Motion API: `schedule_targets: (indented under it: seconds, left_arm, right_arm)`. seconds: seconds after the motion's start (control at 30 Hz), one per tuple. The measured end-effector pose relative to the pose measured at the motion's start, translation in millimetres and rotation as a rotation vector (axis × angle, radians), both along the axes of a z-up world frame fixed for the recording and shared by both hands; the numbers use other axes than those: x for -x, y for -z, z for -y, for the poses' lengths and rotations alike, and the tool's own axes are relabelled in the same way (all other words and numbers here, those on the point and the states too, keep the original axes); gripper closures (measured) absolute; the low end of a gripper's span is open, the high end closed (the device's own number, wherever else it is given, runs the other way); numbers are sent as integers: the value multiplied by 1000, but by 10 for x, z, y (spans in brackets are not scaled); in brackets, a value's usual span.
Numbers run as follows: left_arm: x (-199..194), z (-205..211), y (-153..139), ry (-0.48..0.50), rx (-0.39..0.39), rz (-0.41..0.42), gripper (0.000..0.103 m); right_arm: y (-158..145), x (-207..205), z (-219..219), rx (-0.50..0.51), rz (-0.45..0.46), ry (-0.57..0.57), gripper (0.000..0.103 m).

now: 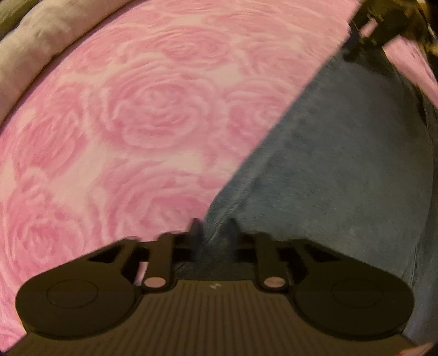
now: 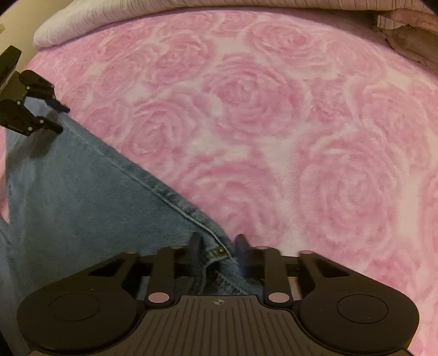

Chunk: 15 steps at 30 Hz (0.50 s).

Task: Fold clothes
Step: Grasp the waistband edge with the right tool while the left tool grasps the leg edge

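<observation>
A pair of blue jeans (image 1: 342, 164) is stretched between my two grippers above a pink rose-patterned blanket (image 1: 123, 123). My left gripper (image 1: 213, 230) is shut on one corner of the jeans' edge. My right gripper (image 2: 217, 246) is shut on the other corner, by a seam with a brass rivet (image 2: 219, 249). The jeans (image 2: 68, 197) hang to the lower left in the right wrist view. The left gripper also shows in the right wrist view (image 2: 61, 120), and the right gripper in the left wrist view (image 1: 353, 52).
The pink blanket (image 2: 273, 123) covers the whole surface under the jeans. A pale ribbed pillow or bolster (image 2: 137, 16) lies along the far edge, and it also shows in the left wrist view (image 1: 41, 49). A crumpled beige cloth (image 2: 410, 35) sits at the far right.
</observation>
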<state>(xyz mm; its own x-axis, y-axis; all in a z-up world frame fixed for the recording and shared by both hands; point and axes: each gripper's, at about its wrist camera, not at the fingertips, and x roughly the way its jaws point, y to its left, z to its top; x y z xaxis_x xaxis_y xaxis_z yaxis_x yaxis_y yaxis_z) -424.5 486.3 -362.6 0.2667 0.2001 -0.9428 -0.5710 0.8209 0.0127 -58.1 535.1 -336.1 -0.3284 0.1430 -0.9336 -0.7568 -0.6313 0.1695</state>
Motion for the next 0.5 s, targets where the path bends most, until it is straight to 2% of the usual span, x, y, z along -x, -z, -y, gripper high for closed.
schedule_targets:
  seconds: [0.07,0.13,0.23,0.3,0.4,0.5]
  left_arm:
    - [-43,153,-50,14,-71,-27,100]
    - [-39,337,-168,-21,-172,-30,100]
    - [19,683,-498,-128,-291,5,100]
    - [90,998,-784,-204,-342,46,100]
    - [232,1568,-1206,-300,-337,122,100]
    - [392,2195,-1449,-380,-244,194,100]
  right_arm:
    - [-90,66,132,-66,36,-25,86]
    - [-227,134,301,-151,70,-38,87]
    - [-509,204,656,-297,99,-31,87]
    - [-751,225,973,-392,104,-13,87]
    - [-1089,277,1533,-499,110,12,87]
    - [-1309,346,2257,-549,135,26,87]
